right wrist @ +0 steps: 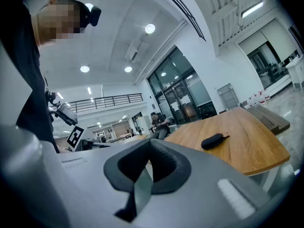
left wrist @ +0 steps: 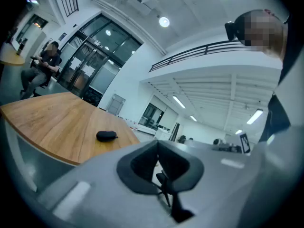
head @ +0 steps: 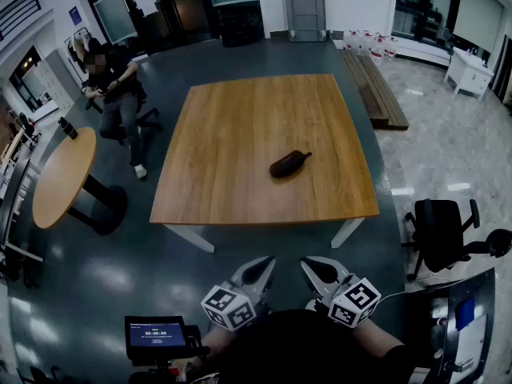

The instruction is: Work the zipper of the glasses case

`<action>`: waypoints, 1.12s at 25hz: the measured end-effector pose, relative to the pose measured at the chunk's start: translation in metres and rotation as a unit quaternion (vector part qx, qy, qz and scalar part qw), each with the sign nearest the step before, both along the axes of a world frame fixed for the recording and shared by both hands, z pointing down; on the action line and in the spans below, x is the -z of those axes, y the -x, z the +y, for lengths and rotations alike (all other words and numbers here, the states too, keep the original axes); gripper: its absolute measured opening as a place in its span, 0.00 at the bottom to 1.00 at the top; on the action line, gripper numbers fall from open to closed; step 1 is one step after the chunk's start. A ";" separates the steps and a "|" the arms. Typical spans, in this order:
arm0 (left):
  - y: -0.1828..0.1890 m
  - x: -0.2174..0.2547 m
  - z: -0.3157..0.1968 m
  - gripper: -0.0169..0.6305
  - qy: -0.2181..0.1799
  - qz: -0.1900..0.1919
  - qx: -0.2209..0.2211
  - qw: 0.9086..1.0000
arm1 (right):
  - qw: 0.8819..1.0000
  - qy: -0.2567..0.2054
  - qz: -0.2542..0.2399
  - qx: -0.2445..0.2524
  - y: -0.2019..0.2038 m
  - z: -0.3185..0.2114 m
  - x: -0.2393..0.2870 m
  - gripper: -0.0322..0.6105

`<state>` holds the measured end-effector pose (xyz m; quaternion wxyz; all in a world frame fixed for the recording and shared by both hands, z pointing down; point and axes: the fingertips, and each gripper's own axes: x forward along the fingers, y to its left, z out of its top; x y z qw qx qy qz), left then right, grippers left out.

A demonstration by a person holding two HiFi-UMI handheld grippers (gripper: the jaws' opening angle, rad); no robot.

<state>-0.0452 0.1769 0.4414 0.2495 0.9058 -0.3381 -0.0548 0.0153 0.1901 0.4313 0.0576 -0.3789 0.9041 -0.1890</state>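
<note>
Just right of the middle of the table (head: 240,134), a little toward its near edge in the head view, lies the case (head: 289,164). It is dark, oblong and flat on the wood, with a thin tab or strap sticking out of its upper right end. Nothing else sits on the table. The case is too small in every view to tell whether its zipper is open or closed.

Both grippers are well apart from the case, held level in front of the person's body, short of the table's near edge. The left gripper (head: 264,266) has its jaws clenched together with nothing between them. The right gripper (head: 312,268) is the same, jaws pressed tip to tip and empty. The two stand side by side, tips angled slightly toward each other, each with its marker cube toward the person.

The table is square, with a wooden top and white legs, and stands on a dark floor. To its left is a round table (head: 64,174), and beyond that a person (head: 116,86) sits on a chair. A black office chair (head: 444,230) stands to the right, near the table's front corner. A small screen (head: 156,334) glows at the lower left.
</note>
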 end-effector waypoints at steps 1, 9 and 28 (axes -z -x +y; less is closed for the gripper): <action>-0.001 0.000 0.000 0.03 0.000 -0.001 0.000 1.000 | 1.000 0.000 0.001 0.001 -0.001 0.000 0.000 0.06; -0.017 -0.006 -0.002 0.03 0.005 0.000 0.002 1.000 | 1.000 -0.002 0.004 0.006 -0.014 -0.001 -0.004 0.06; -0.048 -0.021 -0.054 0.03 0.028 -0.007 0.049 0.998 | 0.998 0.030 -0.049 0.010 -0.078 -0.043 -0.021 0.09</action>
